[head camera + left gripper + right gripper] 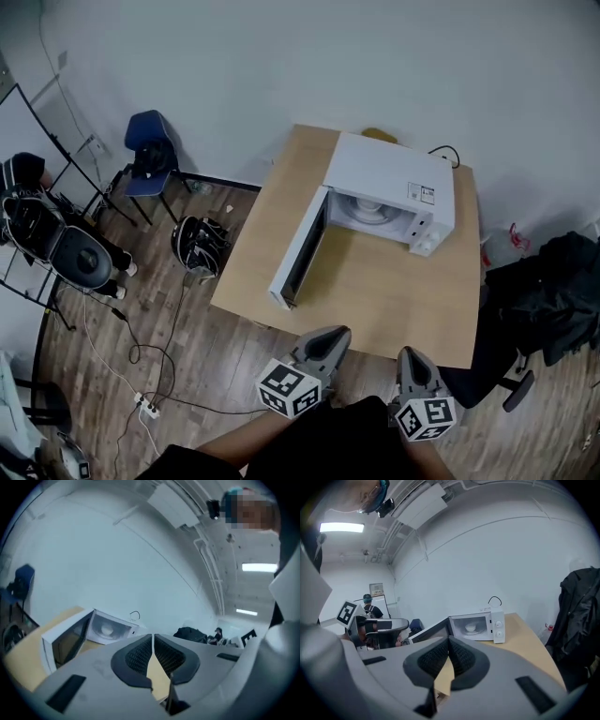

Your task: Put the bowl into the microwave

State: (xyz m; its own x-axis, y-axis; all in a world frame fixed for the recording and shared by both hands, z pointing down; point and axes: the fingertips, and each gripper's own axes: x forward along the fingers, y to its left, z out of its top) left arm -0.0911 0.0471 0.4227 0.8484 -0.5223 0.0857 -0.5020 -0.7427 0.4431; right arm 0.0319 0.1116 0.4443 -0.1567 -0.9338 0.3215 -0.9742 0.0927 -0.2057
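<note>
Sitting inside microwave [389, 178]: bowl [367, 211] | label [420, 193] illegible | left gripper [335, 333], right gripper [410, 354] jaws clenched, empty

Bare table [394, 291] in front of microwave [389, 173]; open door [302, 248] along the left.

A light wooden desk [375, 300] stands in front of me on a wood-plank floor [187, 328], its far edge near a white wall. A white microwave [389, 183] sits on the desk's far right part, its door [302, 248] swung wide open to the left. A black cable [446, 152] curls just behind the microwave.
</note>
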